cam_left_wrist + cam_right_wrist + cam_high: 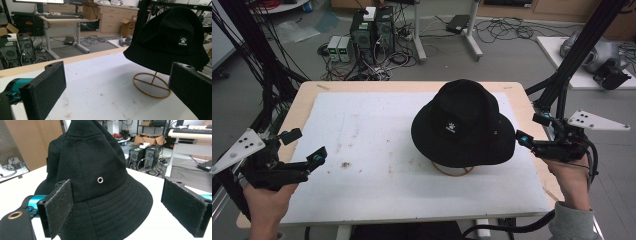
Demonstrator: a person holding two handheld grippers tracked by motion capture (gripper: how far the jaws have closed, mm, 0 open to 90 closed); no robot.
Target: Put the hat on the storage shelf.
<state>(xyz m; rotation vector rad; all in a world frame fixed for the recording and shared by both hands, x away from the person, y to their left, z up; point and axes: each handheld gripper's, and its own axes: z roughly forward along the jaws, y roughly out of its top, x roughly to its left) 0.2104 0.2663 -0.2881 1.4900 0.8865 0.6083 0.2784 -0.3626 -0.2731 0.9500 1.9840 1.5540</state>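
Black hat (463,125) sat on wire stand (453,170), right half of bench (302,107) | right claw (527,129) apart beside brim, left claw (305,146) apart, well clear | risk: sideways tug could tip light stand

The left gripper (304,144) is held low at the left, jaws spread wide. The right gripper (532,128) sits at the right, jaws likewise apart.
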